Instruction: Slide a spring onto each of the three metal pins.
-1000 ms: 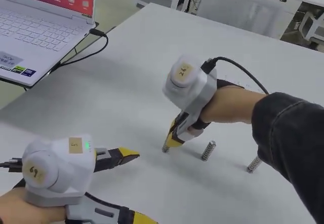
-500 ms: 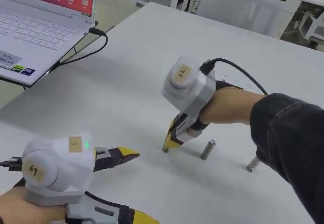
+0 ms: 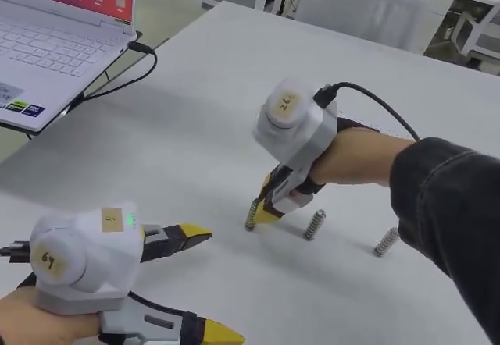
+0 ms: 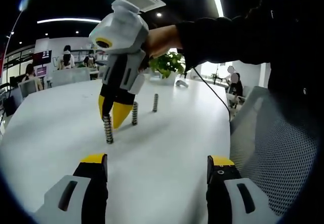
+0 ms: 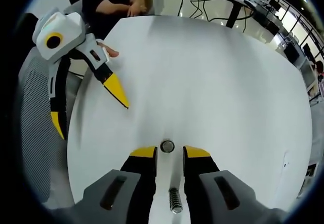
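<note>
Shifting slightly, the right gripper now uncovers more of the leftmost grey coiled metal spring. Far left, the left gripper hovers over the white surface, jaws wide apart and empty. That leftmost spring stands upright, its top between the right gripper's narrowly parted jaws. Rightward, a second spring and a third spring stand upright too.

Three springs stand in a row on table. Right tool at leftmost one. Laptop far left.
</note>
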`<state>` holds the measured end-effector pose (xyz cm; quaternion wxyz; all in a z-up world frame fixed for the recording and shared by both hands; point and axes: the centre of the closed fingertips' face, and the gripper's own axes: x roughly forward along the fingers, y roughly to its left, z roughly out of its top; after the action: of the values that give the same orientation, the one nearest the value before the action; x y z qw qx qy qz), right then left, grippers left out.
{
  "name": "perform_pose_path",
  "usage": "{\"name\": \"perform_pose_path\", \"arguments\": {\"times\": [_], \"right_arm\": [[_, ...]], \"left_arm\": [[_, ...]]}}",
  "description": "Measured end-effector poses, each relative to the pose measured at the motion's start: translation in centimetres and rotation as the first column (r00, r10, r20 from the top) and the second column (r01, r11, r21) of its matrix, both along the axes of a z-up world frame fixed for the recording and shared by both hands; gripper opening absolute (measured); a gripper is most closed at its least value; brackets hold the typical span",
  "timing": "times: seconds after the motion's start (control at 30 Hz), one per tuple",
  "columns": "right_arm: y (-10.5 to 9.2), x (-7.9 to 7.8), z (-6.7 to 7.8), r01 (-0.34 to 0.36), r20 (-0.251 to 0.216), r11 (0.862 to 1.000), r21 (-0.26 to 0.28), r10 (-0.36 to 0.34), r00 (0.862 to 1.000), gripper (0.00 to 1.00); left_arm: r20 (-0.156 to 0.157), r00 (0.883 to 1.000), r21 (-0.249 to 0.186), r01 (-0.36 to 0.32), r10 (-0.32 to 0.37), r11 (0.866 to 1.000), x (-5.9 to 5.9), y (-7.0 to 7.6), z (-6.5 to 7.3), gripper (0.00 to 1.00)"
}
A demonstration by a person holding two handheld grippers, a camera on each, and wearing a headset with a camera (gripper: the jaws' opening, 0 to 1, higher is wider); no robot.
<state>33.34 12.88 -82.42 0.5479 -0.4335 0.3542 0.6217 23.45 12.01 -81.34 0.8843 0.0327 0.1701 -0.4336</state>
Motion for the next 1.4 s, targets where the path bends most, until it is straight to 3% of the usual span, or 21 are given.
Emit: {"name": "perform_pose_path", "arguments": {"times": [0.53, 0.93, 1.4], "right_arm": [[-2.0, -1.1, 1.8, 0.058, -0.009, 0.996, 0.072, -0.057, 0.998, 0.2], [-3.2, -3.0, 2.6, 0.118, -0.045, 0.98, 0.158, -0.112, 0.993, 0.2], [-7.0, -5.3, 1.6, 0.203, -0.074, 0.958, 0.201, -0.192, 0.979, 0.21]], "left_arm": [[0.007, 1.0, 0.01, 0.009, -0.009, 1.0, 0.1, -0.4, 0.5, 0.77], [0.014, 1.0, 0.006, 0.008, -0.008, 1.0, 0.3, -0.5, 1.0, 0.78], [0.009, 1.0, 0.001, 0.009, -0.009, 1.0, -0.2, -1.2, 1.4, 0.81]]}}
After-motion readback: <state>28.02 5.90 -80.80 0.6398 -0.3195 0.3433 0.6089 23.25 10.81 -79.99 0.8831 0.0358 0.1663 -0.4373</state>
